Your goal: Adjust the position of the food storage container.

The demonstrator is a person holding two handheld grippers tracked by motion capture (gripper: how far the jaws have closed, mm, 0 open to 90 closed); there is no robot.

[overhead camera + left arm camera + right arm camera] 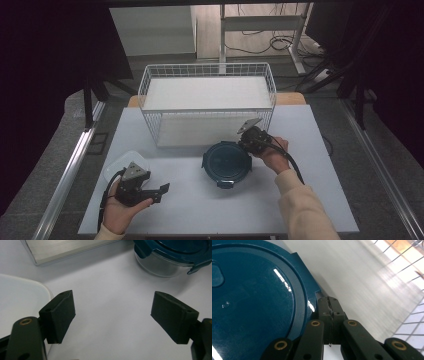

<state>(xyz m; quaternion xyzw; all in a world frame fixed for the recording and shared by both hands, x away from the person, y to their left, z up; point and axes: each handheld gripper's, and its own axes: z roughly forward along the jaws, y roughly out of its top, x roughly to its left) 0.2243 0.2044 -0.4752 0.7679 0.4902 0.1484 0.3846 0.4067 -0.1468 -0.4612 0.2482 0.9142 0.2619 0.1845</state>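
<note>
Near the desk's middle, just right of centre, we note the round container (226, 162) with its teal lid (254, 297), before the wire basket (207, 100). Our right gripper (248, 143) sits at the lid's rim by a latch tab, jaws pressed together; whether they pinch anything we cannot tell. Our left gripper (112, 315) stands wide apart near the front-left edge, beside a white dish (20, 297). Risk: with nothing bracing the container, prying a latch could skid or tip it.

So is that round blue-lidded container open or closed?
Closed: the blue lid sits flat on the glass container. Whether every side latch is snapped down, I cannot tell; the right gripper is shut at the lid's edge.
</note>
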